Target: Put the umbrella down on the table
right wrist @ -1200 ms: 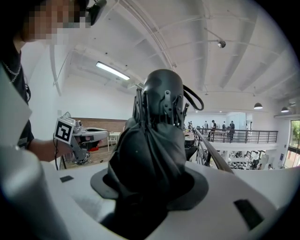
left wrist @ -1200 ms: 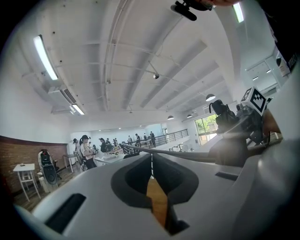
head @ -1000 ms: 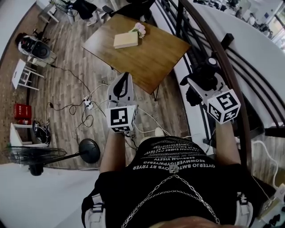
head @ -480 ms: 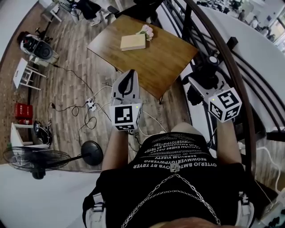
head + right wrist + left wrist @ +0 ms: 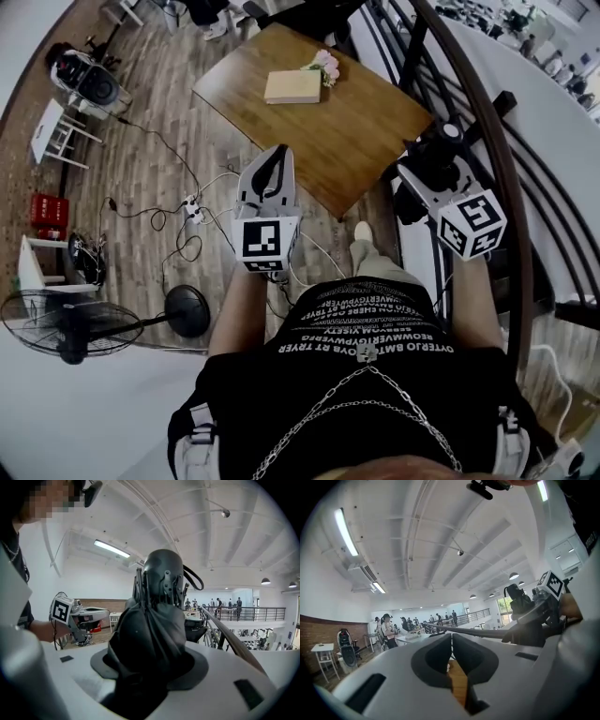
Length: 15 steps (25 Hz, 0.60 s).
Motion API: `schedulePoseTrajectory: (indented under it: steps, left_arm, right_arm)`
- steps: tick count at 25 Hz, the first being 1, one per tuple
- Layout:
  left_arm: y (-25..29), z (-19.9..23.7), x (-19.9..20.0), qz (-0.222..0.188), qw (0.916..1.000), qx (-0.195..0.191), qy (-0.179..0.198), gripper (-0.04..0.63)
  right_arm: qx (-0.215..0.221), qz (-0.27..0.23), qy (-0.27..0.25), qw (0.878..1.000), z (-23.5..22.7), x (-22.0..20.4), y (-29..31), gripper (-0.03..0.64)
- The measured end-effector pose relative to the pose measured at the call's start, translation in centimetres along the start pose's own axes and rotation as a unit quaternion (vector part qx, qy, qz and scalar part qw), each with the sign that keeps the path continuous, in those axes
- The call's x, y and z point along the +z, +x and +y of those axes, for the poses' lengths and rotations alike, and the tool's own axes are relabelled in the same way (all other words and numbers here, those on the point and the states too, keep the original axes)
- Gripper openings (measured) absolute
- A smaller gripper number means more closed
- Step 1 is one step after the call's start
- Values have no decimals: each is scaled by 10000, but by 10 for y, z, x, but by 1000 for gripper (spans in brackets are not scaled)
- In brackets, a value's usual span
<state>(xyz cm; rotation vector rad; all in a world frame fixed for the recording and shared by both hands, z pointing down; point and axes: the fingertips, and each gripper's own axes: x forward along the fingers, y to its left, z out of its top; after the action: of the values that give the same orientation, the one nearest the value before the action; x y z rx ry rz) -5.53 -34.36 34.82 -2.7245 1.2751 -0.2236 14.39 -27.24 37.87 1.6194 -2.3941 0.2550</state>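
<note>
- Two hand-held grippers are out in front of the person, one in each hand, up over the wooden floor (image 5: 141,178).
- The right hand-held gripper (image 5: 424,178) is clamped on the umbrella (image 5: 439,150). It's a black folding one, collapsed, with the fabric bunched up and filling the gap between the jaws. In the right gripper view the rib ends and a wrist loop stick out past the jaws.
- So the umbrella is not on the bench (image 5: 375,131). It's up in the air in that grip, just off the bench's right corner, between the bench and the dark curved railing (image 5: 502,178).
- The left hand-held gripper (image 5: 275,164) is narrow, with the jaws together at the tips and nothing in them. It sits off the bench's near edge, and its tips point toward the bench.
- The bench is a square wooden top, seen corner-on. A flat tan book or box (image 5: 292,86) lies near its far corner, with a small bunch of pink flowers (image 5: 325,64) touching the box on the right. The rest of the top is bare wood.
- Floor clutter is all off to the left. A power strip with tangled cables (image 5: 192,208) sits just left of the left hand-held gripper. A red crate (image 5: 47,211) is by the left wall, and a standing fan (image 5: 66,328) is lower down.
- The left gripper view shows more people at desks far across the room, too small to make out.
</note>
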Motion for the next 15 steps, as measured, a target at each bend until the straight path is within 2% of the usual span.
schedulePoseTrajectory:
  steps: [8,15]
  left_arm:
    - [61,10,-8,34,10000,76,-28,31]
    - [111,3,-20,112,9999,0,-126,31]
  right_arm:
    - [278,182,127,9994,-37,-15,64,249]
    - [244,189,461,9985,-72,-26,106,248]
